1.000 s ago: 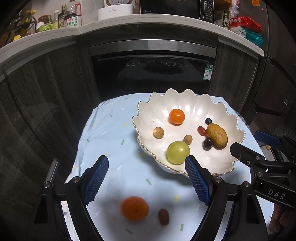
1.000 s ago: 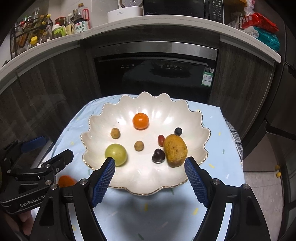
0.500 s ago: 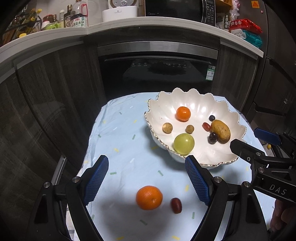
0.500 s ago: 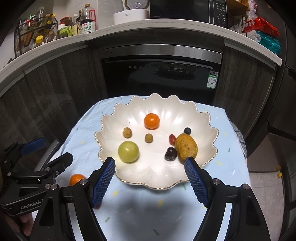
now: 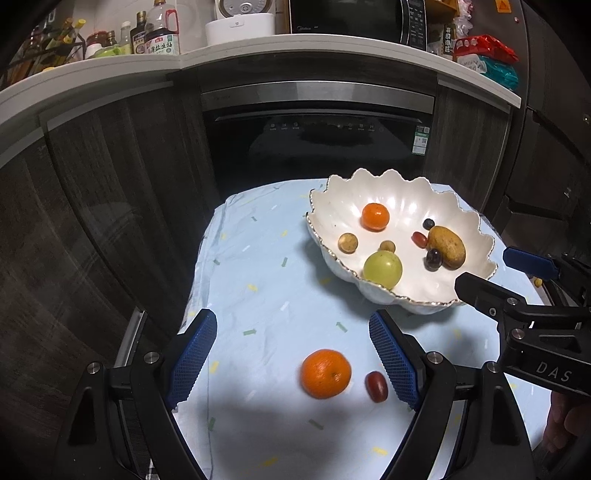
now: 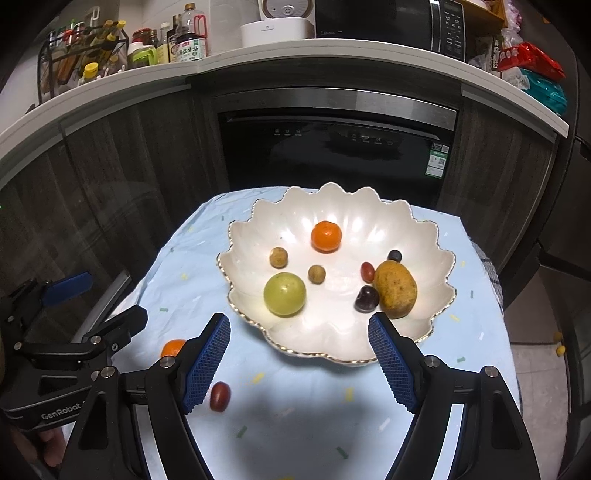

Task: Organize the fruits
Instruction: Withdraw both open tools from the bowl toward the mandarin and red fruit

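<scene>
Gaping empty, each hand-held gripper; only left wrist shows the orange whole.

A dark built-in oven sits between dark wood cabinets. A white counter above carries bottles and a microwave.
</scene>
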Action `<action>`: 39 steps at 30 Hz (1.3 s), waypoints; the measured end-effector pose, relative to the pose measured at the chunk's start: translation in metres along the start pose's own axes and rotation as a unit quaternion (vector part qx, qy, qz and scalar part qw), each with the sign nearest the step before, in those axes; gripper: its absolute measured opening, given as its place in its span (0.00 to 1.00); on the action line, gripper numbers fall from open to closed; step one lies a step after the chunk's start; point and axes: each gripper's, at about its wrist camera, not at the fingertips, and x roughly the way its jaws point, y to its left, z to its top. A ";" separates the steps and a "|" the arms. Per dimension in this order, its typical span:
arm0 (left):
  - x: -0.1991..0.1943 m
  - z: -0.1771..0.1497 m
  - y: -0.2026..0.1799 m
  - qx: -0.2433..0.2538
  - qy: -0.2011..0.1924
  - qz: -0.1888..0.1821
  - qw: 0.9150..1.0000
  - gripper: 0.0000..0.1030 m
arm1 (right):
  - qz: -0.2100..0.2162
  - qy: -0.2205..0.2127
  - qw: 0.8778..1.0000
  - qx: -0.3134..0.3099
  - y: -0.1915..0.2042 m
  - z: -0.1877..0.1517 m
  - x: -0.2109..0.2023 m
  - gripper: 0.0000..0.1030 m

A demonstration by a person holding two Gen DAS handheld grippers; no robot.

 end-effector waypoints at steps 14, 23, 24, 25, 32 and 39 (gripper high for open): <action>0.001 -0.022 0.004 0.030 0.018 -0.037 0.999 0.82 | 0.005 0.016 1.000 -0.004 0.018 -0.018 0.003 0.76; 0.010 -0.038 0.004 0.063 0.040 -0.069 0.995 0.81 | 0.001 0.034 0.999 -0.012 0.027 -0.032 0.010 0.76; 0.012 -0.041 0.004 0.068 0.045 -0.075 0.994 0.81 | 0.000 0.037 0.999 -0.012 0.028 -0.034 0.011 0.76; 0.014 -0.042 0.004 0.070 0.048 -0.078 0.993 0.80 | 0.000 0.040 0.999 -0.013 0.030 -0.036 0.013 0.76; 0.029 -0.053 0.002 0.086 0.062 -0.094 0.990 0.77 | 0.001 0.059 0.998 -0.012 0.035 -0.047 0.022 0.76; 0.046 -0.060 -0.001 0.110 0.075 -0.110 0.985 0.72 | 0.016 0.087 0.996 -0.002 0.039 -0.056 0.038 0.75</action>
